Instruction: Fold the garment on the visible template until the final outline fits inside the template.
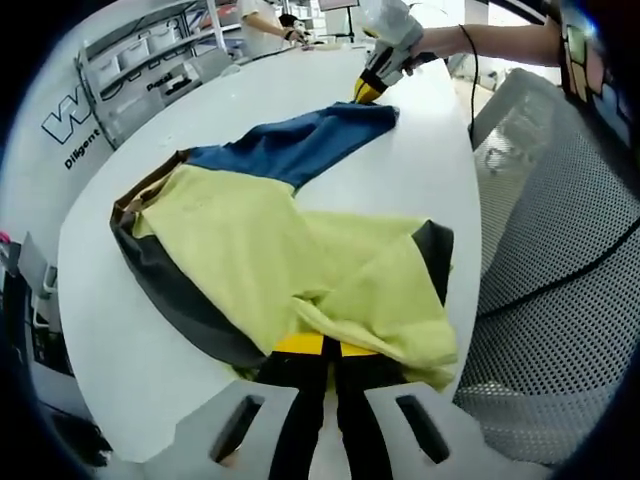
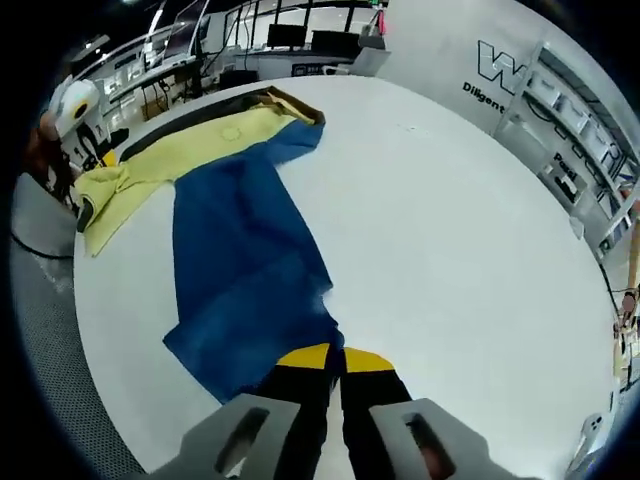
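A yellow-green garment point(image 1: 250, 240) with dark grey side panels point(image 1: 175, 285) and a blue sleeve point(image 1: 300, 145) lies spread on the round white table point(image 1: 420, 170). My left gripper point(image 1: 325, 345) is shut on the bunched yellow hem at the near edge. My right gripper point(image 1: 372, 88), held by a person's hand, grips the far end of the blue sleeve. In the right gripper view, the right gripper point(image 2: 335, 358) is shut on the blue sleeve point(image 2: 245, 260), which runs away to the yellow body point(image 2: 190, 150). The left gripper point(image 2: 105, 160) is at the yellow cloth's far left end.
A grey perforated metal surface point(image 1: 560, 260) with a black cable point(image 1: 560, 275) borders the table's side. Shelves with bins point(image 1: 150, 60) stand along a white wall, and a person point(image 1: 265, 20) stands beyond the table. Desks with monitors point(image 2: 290, 40) are at the back.
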Motion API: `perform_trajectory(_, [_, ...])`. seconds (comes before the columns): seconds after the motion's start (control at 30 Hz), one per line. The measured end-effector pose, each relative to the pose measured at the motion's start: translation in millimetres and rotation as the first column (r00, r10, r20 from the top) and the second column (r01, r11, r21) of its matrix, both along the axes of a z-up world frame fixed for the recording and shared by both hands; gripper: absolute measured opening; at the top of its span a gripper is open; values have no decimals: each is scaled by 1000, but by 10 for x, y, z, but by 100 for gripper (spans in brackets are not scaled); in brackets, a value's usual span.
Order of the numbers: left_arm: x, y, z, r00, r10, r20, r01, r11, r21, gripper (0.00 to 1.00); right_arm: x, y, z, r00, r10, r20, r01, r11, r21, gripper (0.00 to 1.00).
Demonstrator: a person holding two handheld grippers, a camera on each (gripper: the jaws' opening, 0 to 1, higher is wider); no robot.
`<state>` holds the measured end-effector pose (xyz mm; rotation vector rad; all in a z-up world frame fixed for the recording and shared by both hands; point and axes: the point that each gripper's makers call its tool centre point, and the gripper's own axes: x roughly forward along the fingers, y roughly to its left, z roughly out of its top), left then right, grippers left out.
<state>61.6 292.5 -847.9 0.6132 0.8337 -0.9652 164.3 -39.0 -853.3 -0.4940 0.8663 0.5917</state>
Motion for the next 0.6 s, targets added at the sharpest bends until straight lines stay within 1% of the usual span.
perform_trajectory(0.03, [0, 1, 0, 1000, 1, 0, -1, 1000, 0, 0, 35, -52, 17, 1000, -16, 10, 16, 1000, -10, 0])
perform_trajectory(0.07, [0, 1, -1, 1000, 2, 0, -2, 1000, 0, 0, 52, -72, 27, 1000, -20, 19, 20, 1000, -16, 0])
perform_trajectory(0.1, [-2, 0, -1, 1000, 4, 1, -4, 1000, 2, 0, 93, -131, 55, 999, -9, 40, 10, 999, -42, 0])
perform_trajectory(0.13, [-2, -1, -1, 1000, 5, 2, -5, 1000, 3, 0, 117, -186, 83, 999, -14, 50, 17, 998, -54, 0])
perform_trajectory(0.17, [-3, -1, -1, 1000, 6, 3, -6, 1000, 3, 0, 138, -223, 107, 998, -21, 58, 24, 998, -56, 0])
perform_trajectory(0.23, [-4, -1, 0, 1000, 6, 4, -6, 1000, 3, 0, 168, -294, 129, 998, -34, 60, 37, 998, -54, 0])
perform_trajectory(0.27, [-5, -2, 0, 1000, 8, 2, -8, 1000, 1, 0, 190, -344, 142, 997, -54, 63, 57, 997, -49, 0])
perform_trajectory(0.43, [-2, 0, 0, 1000, 3, 0, -3, 1000, 2, 0, 234, -507, 183, 993, -96, 72, 100, 993, -59, 0])
perform_trajectory(0.6, [-3, 3, 0, 1000, 17, -6, -17, 1000, -6, 0, 245, -727, 203, 985, -160, 67, 165, 983, -83, 0])
